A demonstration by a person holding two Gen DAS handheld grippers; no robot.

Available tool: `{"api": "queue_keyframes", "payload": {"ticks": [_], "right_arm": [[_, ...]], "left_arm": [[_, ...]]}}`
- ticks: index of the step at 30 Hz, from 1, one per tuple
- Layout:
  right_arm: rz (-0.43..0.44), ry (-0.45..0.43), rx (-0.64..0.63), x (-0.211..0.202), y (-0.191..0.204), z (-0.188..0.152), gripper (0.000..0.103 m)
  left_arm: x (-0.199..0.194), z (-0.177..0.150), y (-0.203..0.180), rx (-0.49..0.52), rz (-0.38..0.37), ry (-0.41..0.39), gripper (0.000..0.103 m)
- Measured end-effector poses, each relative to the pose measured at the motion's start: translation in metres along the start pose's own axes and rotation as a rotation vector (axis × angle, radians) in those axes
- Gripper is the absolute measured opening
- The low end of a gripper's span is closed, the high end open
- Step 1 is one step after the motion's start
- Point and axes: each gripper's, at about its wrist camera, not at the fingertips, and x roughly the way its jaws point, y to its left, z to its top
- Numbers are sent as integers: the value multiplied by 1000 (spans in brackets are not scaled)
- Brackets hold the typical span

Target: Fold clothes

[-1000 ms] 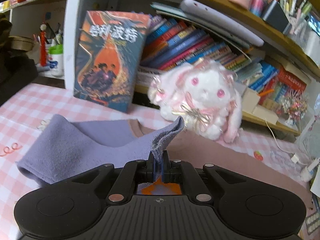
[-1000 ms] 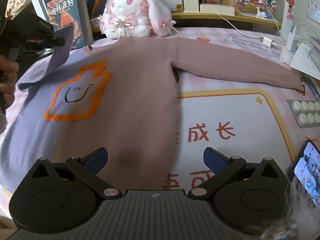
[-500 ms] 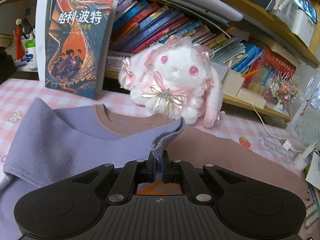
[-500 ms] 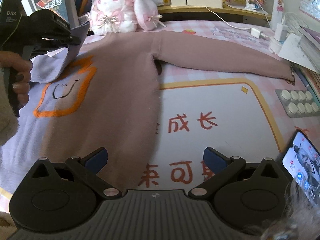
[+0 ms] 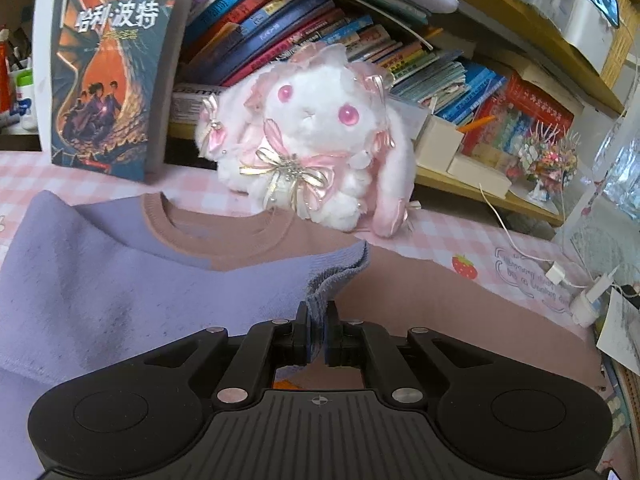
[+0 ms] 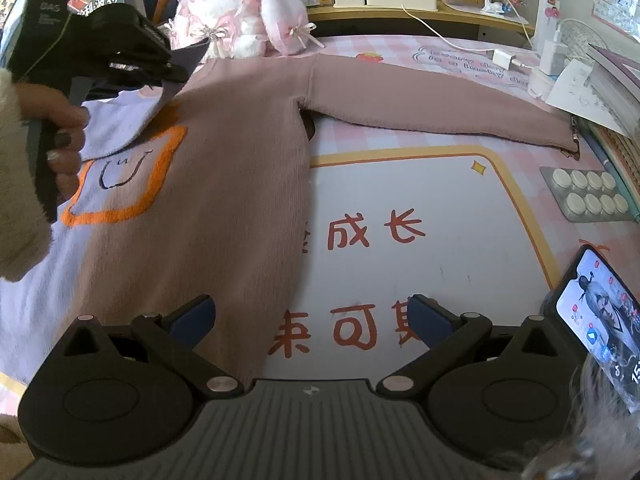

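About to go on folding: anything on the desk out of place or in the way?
Mostly fine. A phone with its screen lit and a pill blister pack lie on the mat right of the sweater; the plush rabbit sits against its collar.

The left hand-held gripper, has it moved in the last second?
Yes. In the right wrist view the left hand-held gripper, shut on the purple sleeve cuff, has carried it rightward across the sweater, from beside the book to near the plush rabbit.
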Motion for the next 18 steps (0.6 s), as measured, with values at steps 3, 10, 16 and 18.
{"api": "queue_keyframes", "payload": {"ticks": [3,10,16,18], "right_arm": [[4,2,-10,1,3,0,103],[-4,-20,-30,7,17,6,103],[-53,-47,-19,8,26,11,100],[-68,-42,-4,8,26,9,98]], "left_arm": [[-6,4,-4,18,-49,32,27],[-88,-32,24,257,27,-51,70],[-135,-73,126,92,297,26,70],[-142,-76,147,38,313,37,70]]}}
